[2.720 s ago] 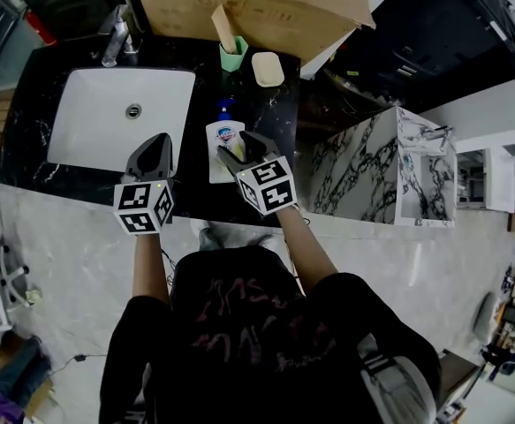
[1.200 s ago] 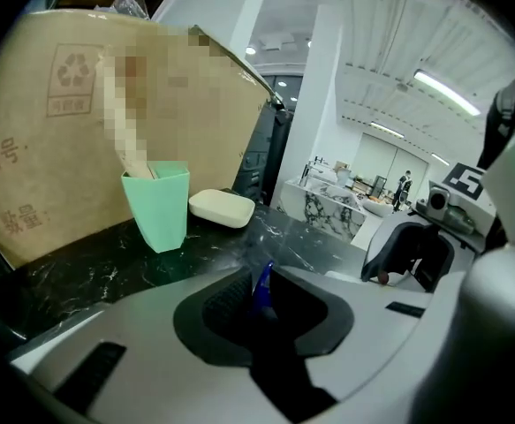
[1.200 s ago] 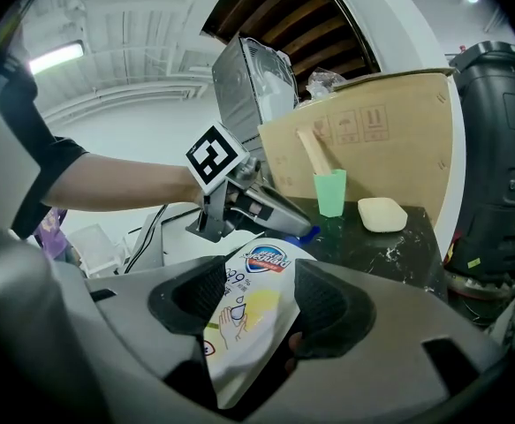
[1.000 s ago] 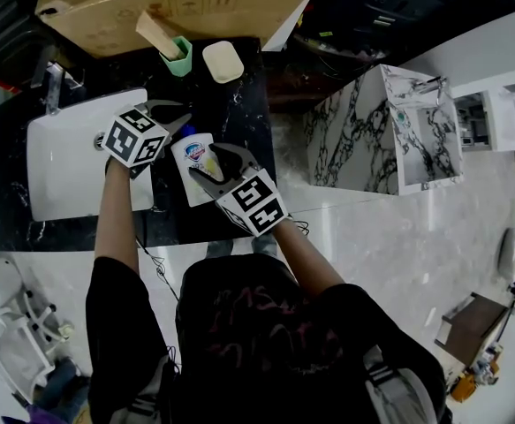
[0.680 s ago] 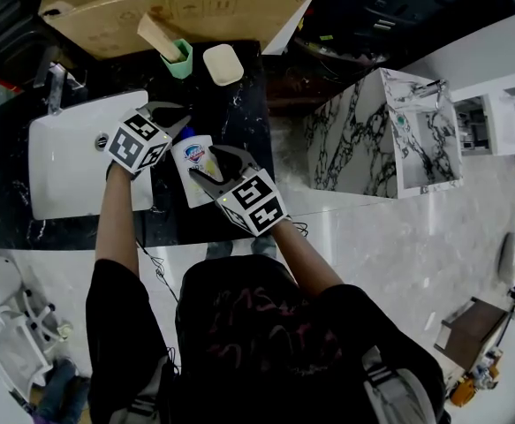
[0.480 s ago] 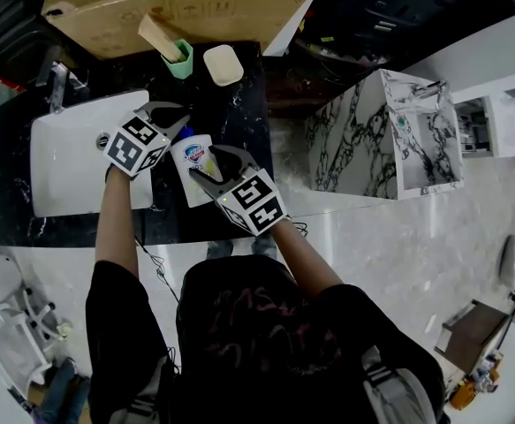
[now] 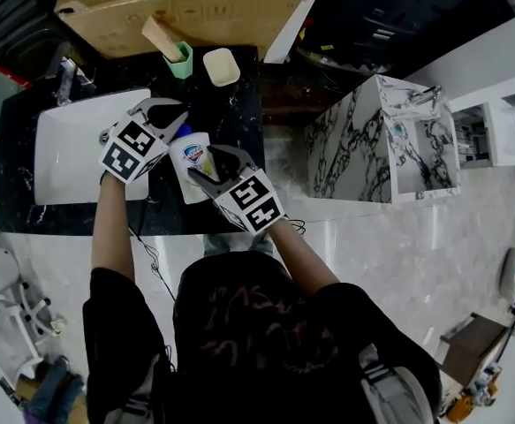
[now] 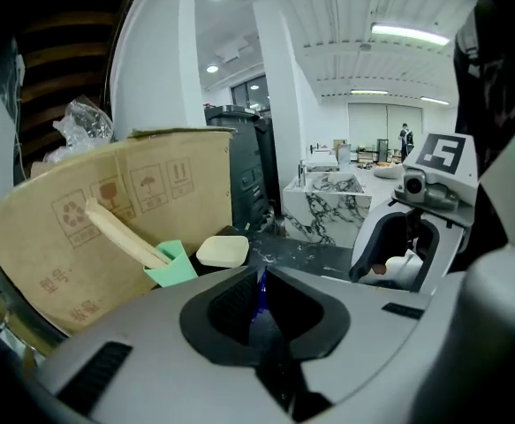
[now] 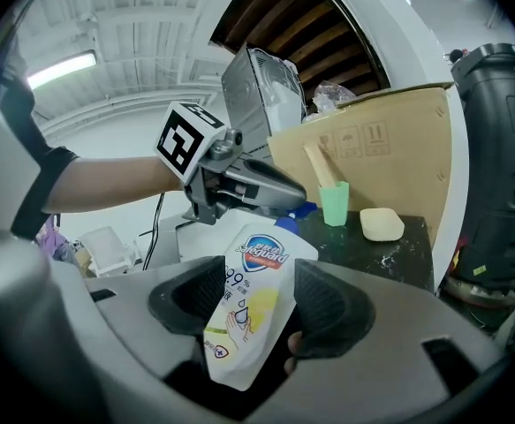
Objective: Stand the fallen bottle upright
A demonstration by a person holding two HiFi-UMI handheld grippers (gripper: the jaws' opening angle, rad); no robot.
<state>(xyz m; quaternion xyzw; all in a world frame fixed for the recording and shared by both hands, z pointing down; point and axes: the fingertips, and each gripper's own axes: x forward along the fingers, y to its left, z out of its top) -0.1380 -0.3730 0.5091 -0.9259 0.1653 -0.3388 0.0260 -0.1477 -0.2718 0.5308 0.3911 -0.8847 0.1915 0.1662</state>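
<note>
The white soap bottle (image 7: 189, 154) with a blue pump (image 7: 183, 132) lies tilted over the black counter (image 7: 239, 122), pump end toward the back. My left gripper (image 7: 183, 120) comes from the sink side, its jaws closing on the pump. A blue sliver of the pump (image 8: 259, 297) shows between the nearly closed left gripper (image 8: 261, 276) pads. My right gripper (image 7: 200, 160) straddles the bottle's body from the front. In the right gripper view the bottle (image 9: 253, 299) fills the gap of the right gripper (image 9: 259, 281), both pads against its sides.
A white sink (image 7: 71, 148) with a faucet (image 7: 67, 73) lies left of the bottle. Behind it stand a green cup (image 7: 180, 60) with a wooden piece, a cream soap dish (image 7: 220, 66) and a cardboard box (image 7: 186, 11). A marbled cabinet (image 7: 390, 140) stands at the right.
The left gripper came from the counter's front to the pump, narrowed its jaws on it and rose a little. The right gripper came down round the bottle's body and stays there.
</note>
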